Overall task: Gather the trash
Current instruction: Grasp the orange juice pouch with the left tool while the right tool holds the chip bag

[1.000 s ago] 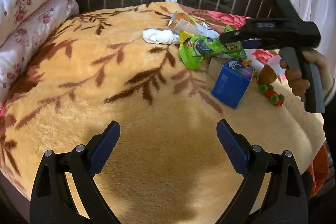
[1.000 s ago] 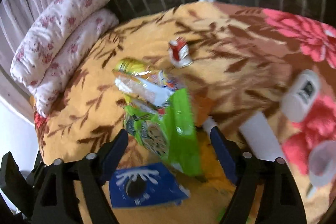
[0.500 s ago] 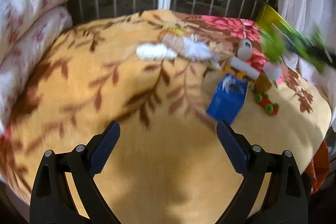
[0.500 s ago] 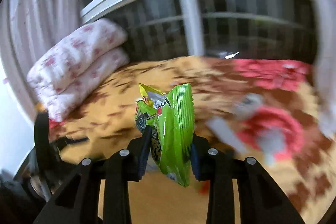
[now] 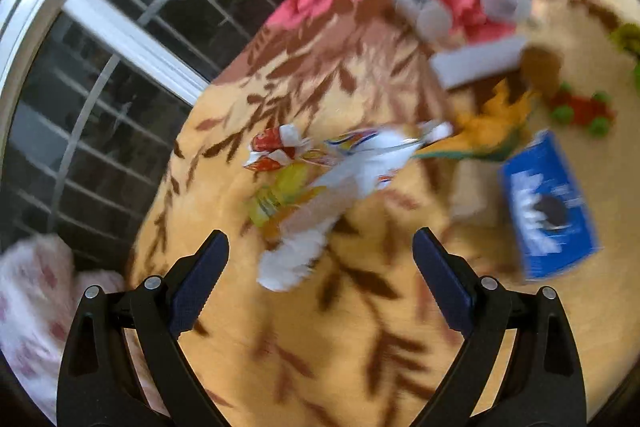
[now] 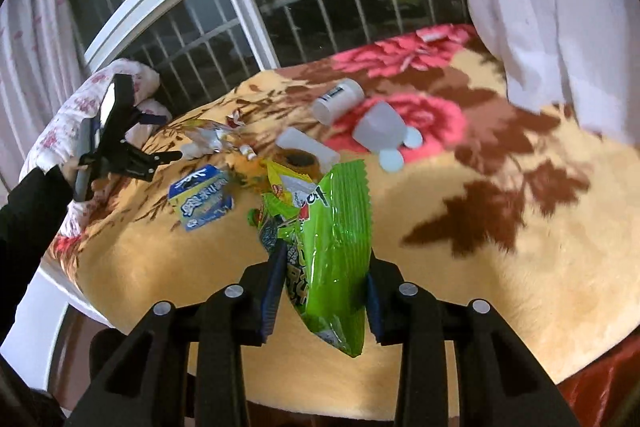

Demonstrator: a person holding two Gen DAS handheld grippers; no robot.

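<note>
My right gripper is shut on a green snack bag and holds it above the front edge of the bed. My left gripper is open and empty, just above a crumpled white and yellow wrapper and a white tissue wad on the blanket. It also shows from the side in the right wrist view, over the wrapper pile. A small red and white wrapper lies beyond. A blue snack box lies to the right.
A white bottle, a clear cup, a white tube, an orange toy and a red and green toy lie on the yellow leaf-patterned blanket. Folded floral quilt at left. Barred window behind.
My right gripper has pulled back from the pile toward the bed's front edge with the green bag. My left gripper has swung in close over the wrappers and tissue; its view is blurred.
</note>
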